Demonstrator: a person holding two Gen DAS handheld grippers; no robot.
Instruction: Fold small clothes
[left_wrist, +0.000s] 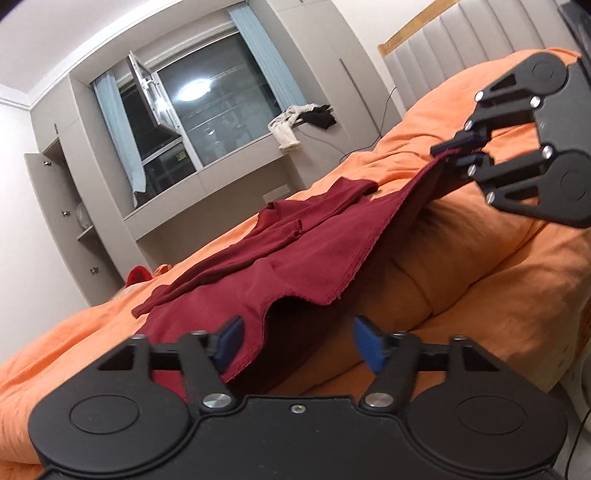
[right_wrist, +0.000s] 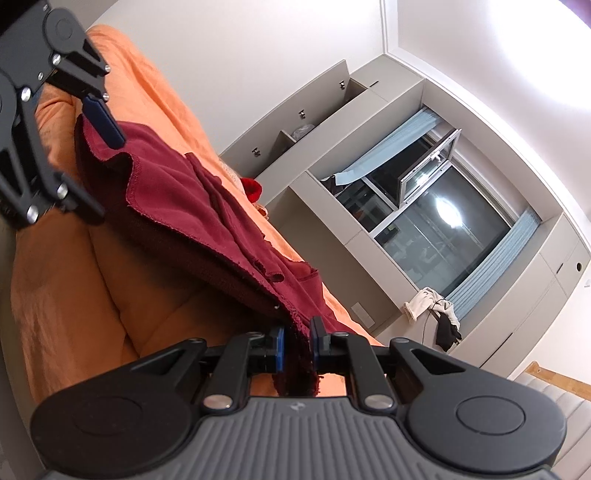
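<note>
A dark red garment (left_wrist: 295, 251) lies spread over the orange duvet (left_wrist: 480, 288), with one edge lifted off it. My right gripper (left_wrist: 461, 149) at the upper right is shut on a corner of the garment and holds that corner up. In the right wrist view the same gripper (right_wrist: 298, 347) has bunched red cloth (right_wrist: 207, 206) pinched between its blue pads. My left gripper (left_wrist: 299, 343) stands open. The garment's near hem hangs against its left pad (left_wrist: 231, 341), and nothing is pinched. From the right wrist camera, the left gripper (right_wrist: 103, 173) is at the top left, jaws apart over the hem.
The duvet (right_wrist: 66, 295) is rumpled into folds under the lifted cloth. A grey padded headboard (left_wrist: 461, 33) stands at the far end of the bed. Pale and black clothes (left_wrist: 295, 122) hang off the window sill. A red item (left_wrist: 138, 275) lies at the bed's far side, near grey cabinets (left_wrist: 62, 206).
</note>
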